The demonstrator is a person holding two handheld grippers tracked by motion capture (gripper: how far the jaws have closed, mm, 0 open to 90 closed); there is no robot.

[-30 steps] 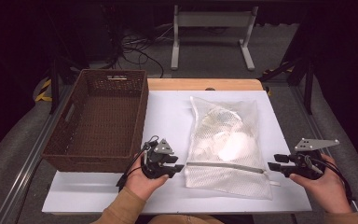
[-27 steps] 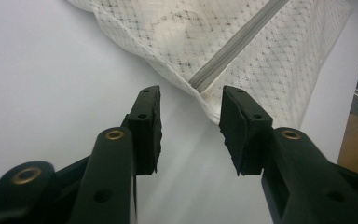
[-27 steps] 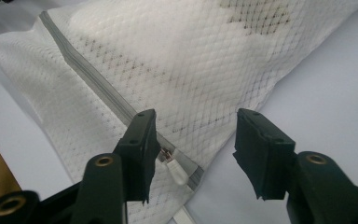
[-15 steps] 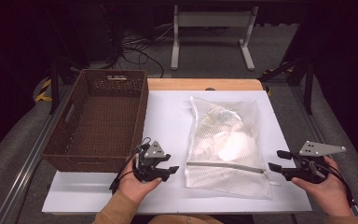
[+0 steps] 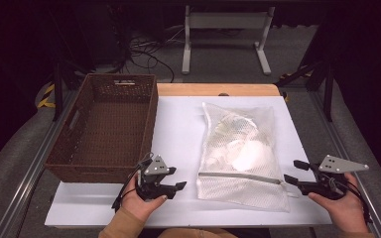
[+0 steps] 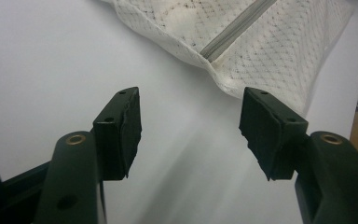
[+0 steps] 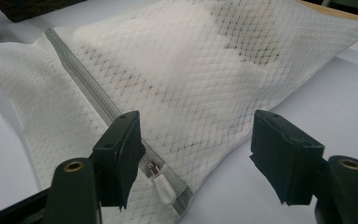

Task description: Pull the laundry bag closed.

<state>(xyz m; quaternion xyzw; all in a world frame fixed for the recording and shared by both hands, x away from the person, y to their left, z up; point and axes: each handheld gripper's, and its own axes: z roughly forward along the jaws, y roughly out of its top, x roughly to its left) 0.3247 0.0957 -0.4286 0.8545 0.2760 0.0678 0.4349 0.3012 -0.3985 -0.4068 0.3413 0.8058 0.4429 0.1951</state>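
On the desk point(image 5: 178, 124), a white board with a strip of wood showing at its far edge, a brown wicker basket point(image 5: 106, 126) takes up the left side and a white mesh laundry bag point(image 5: 240, 153) lies right of centre, well apart from the basket. The bag is stuffed with pale cloth, its zip point(image 5: 240, 177) running across the near end, and the zip looks closed along its whole length. The zip pull point(image 7: 161, 183) sits at the end nearest the right gripper point(image 5: 295, 172), whose fingers point(image 7: 121, 156) have just been opening and now stand wide, with the pull and the bag's corner lying between them but unpressed. The left gripper point(image 5: 178, 184) is held just off the bag's near left corner, its fingers point(image 6: 121, 130) also freshly parted to a middling gap, with bare desk between them.

My reading is that both hands have let go of the bag and this is the pause between grips, perhaps ahead of opening the zip or lifting the bag across to the basket. Either way the next move calls for closing on something thin and flat: the small pull for the right, a pinch of loose mesh for the left.

There is open desk in front of the bag and between bag and basket; the right gripper hangs at the desk's right edge, and the basket's tall rim would need clearing
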